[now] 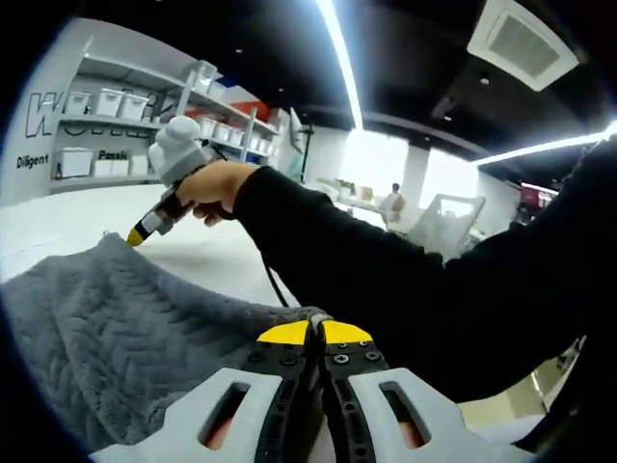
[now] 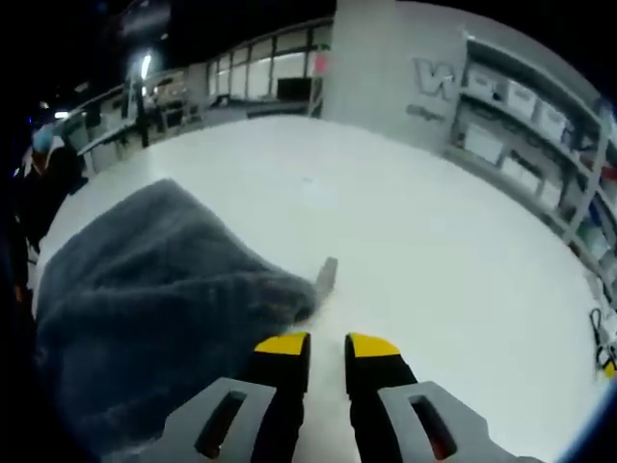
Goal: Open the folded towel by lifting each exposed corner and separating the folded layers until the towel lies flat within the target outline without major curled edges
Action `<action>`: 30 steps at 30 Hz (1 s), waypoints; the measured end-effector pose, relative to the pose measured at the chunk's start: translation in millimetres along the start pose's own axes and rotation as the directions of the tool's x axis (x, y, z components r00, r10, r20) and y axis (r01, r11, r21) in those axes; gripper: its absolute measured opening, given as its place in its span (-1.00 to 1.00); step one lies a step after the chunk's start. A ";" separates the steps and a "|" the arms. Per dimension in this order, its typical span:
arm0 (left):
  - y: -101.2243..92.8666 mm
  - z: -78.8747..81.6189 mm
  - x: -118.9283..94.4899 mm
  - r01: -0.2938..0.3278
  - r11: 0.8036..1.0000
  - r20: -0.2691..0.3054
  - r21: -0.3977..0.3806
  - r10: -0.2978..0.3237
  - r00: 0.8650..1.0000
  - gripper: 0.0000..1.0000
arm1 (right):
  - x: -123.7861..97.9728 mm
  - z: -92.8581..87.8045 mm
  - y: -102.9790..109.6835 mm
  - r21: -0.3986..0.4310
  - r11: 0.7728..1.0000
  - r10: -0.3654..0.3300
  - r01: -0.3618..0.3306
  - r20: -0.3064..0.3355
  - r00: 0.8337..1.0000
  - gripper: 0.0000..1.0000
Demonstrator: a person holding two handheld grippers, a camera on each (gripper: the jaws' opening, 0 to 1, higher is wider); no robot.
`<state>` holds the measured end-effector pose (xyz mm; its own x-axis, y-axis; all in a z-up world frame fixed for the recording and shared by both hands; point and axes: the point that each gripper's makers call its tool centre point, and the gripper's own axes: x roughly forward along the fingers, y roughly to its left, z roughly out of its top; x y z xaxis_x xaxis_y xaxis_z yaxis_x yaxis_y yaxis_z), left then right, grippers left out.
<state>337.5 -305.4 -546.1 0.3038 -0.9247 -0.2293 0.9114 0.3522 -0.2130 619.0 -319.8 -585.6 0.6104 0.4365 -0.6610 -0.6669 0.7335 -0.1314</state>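
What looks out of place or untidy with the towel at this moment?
The grey towel is not flat on the white table: it lies bunched in thick folds. In the left gripper view, the left gripper is shut on a towel edge, lifting it. The right gripper is open, its fingers beside a loose corner. Nothing looks damaged.

A white table (image 2: 405, 222) carries a grey towel (image 2: 145, 299) lying rumpled across its near side.

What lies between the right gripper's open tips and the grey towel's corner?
Nothing: in the right gripper view, bare white table separates the right gripper from the towel and its small corner tab.
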 end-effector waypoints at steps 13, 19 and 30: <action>-1.2 26.4 -11.3 -0.057 0.987 0.109 0.150 0.041 0.993 0.10 | -71.3 35.1 -14.0 -0.003 0.992 -0.125 0.126 0.089 0.988 0.21; 10.7 36.4 -20.5 -0.125 0.978 0.158 0.164 0.100 0.982 0.74 | -85.7 56.8 -26.3 0.016 0.979 -0.202 0.202 0.136 0.970 0.99; 58.5 43.9 -74.1 -0.303 0.933 0.162 0.196 0.274 0.948 0.99 | -106.0 87.3 -21.9 0.016 0.961 -0.272 0.275 0.210 0.939 1.00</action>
<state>380.5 -222.6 -499.9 0.5826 -0.8036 -0.1216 0.8124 0.5804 0.0568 606.3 -336.6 -448.1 0.8445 0.3199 -0.4296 -0.4665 0.8334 -0.2963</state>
